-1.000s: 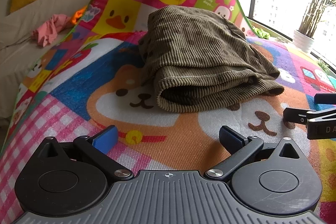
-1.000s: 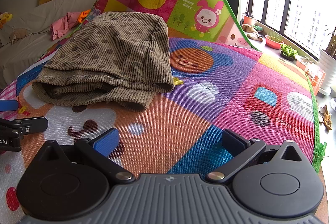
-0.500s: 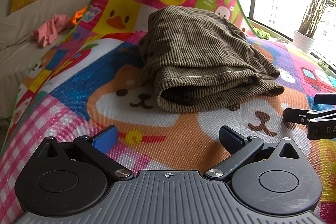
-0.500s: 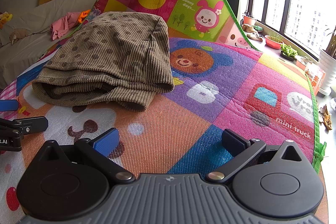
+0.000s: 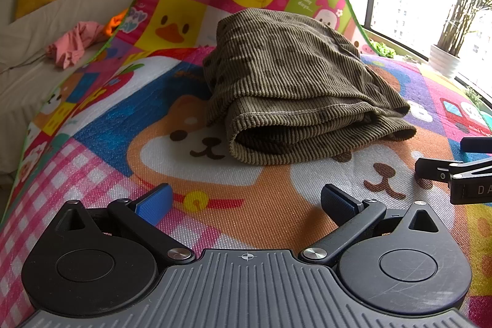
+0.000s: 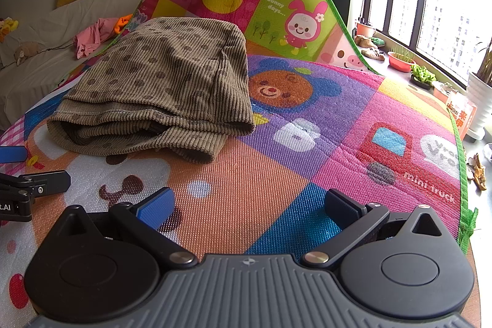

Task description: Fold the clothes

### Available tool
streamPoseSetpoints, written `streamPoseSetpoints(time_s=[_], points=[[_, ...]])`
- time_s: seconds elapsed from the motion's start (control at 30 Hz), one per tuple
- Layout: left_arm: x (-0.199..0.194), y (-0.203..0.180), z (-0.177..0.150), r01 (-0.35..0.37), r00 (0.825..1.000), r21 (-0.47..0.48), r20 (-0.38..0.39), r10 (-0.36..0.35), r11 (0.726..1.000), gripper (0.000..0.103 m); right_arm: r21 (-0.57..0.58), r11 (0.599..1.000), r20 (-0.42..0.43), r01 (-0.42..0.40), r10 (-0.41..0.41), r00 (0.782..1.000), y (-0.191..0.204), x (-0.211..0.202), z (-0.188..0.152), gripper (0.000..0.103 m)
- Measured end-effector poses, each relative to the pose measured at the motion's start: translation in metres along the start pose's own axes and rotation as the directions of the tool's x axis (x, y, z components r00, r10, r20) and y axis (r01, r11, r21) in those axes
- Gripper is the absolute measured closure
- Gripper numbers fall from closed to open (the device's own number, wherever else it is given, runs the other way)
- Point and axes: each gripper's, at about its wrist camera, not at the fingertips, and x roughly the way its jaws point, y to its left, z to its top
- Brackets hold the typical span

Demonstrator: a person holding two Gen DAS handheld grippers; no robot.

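Corduroy garment folded, play mat — pink cloth beyond

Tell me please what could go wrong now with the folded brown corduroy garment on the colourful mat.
1. The folded brown dotted corduroy garment has loose, uneven layers at its near edge; pinching only the top layer could undo the fold.
2. The colourful cartoon play mat curves up behind the garment, so pushing may bunch the garment against it.
3. The left gripper and right gripper are both open and close together; their fingers might collide when reaching in.
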Motion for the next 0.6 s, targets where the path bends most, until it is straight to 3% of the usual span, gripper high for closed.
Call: streamPoseSetpoints(time_s=[0.6], points=[[-0.0011, 0.0005, 0.0002, 0.004, 1.000, -0.007, 0.003, -0.004, 1.000, 0.000, 0.000, 1.000, 0.000, 0.001, -0.001, 1.000, 0.0004, -0.0006, 0.0001, 0.000]])
